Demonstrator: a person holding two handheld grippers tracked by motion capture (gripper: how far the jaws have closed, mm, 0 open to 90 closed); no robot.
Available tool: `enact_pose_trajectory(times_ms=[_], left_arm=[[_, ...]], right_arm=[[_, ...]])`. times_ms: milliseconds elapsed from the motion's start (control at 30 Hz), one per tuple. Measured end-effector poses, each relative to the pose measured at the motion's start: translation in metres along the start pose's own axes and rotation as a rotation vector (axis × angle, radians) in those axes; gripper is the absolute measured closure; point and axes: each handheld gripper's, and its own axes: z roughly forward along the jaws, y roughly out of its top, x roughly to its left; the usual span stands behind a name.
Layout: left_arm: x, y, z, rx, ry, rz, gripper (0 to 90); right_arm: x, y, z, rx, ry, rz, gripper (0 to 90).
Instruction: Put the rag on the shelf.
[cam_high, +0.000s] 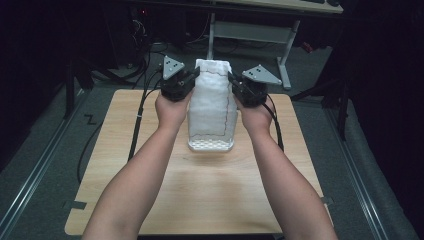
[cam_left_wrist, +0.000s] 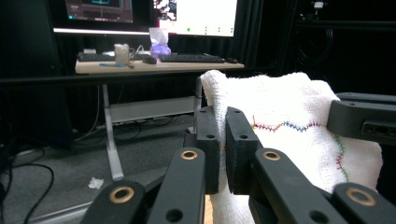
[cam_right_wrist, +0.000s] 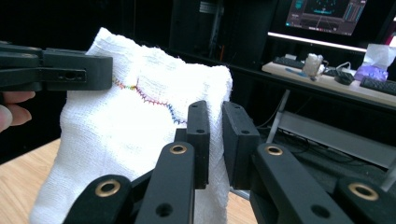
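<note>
A white woven cloth with coarse, gauzy weave and a multicoloured stitched line (cam_high: 212, 107) hangs soft and matt. The black matt plastic fingers (cam_left_wrist: 208, 140) of the left gripper (cam_left_wrist: 223, 144) carry brass-coloured metal rivets. The pale wooden desk (cam_high: 200, 195) looks smooth with a faint sheen. A grey metal three-cornered plate (cam_high: 171, 66) is dull.

white cloth (cam_high: 212, 102) | colourful zigzag stitching | hanging upright, spread flat | lower edge on table (cam_high: 200, 200)

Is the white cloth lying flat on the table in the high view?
No. The white cloth hangs upright, held up at its top corners by the left gripper and the right gripper above the wooden table.
</note>
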Motion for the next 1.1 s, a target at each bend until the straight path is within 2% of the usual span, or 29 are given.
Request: enact_pose_trajectory(times_ms=[67,133,333,400,467,533,600,700,733,800,1000,1100], left_arm=[[0.002,-0.003,0.004,0.012,0.0,-0.008,85.6],[0.003,-0.006,0.007,0.019,0.009,0.012,85.6],[0.009,-0.016,0.019,0.067,0.033,0.018,85.3],[0.013,-0.019,0.023,0.085,0.034,0.001,85.4],[0.015,-0.023,0.027,0.103,0.034,-0.001,85.3],[0.016,-0.028,0.031,0.132,0.027,-0.005,85.2],[0.02,-0.032,0.034,0.168,0.013,-0.032,84.9],[0.023,-0.037,0.037,0.211,0.029,-0.029,81.0],[0.024,-0.037,0.037,0.216,0.035,-0.025,76.3],[0.025,-0.037,0.036,0.215,0.048,-0.02,65.4],[0.021,-0.032,0.028,0.174,0.046,-0.017,59.0],[0.017,-0.03,0.02,0.162,0.058,0.0,56.1]], right_arm=[[-0.001,-0.002,0.005,0.006,-0.004,-0.009,82.1],[-0.003,-0.006,0.01,0.018,-0.005,-0.005,82.1],[-0.006,-0.016,0.025,0.055,-0.01,-0.004,82.0],[-0.008,-0.019,0.03,0.064,0.001,0.007,82.0],[-0.012,-0.023,0.035,0.08,0.014,0.03,82.0],[-0.013,-0.027,0.04,0.098,0.01,0.031,82.0],[-0.014,-0.031,0.044,0.122,0.005,0.032,81.7],[-0.014,-0.037,0.049,0.151,-0.004,0.032,78.6],[-0.014,-0.038,0.05,0.161,-0.007,0.042,74.3],[-0.015,-0.038,0.05,0.158,-0.004,0.059,70.4],[-0.011,-0.036,0.048,0.158,0.013,0.037,66.6],[-0.01,-0.036,0.045,0.159,0.021,0.032,63.3]])
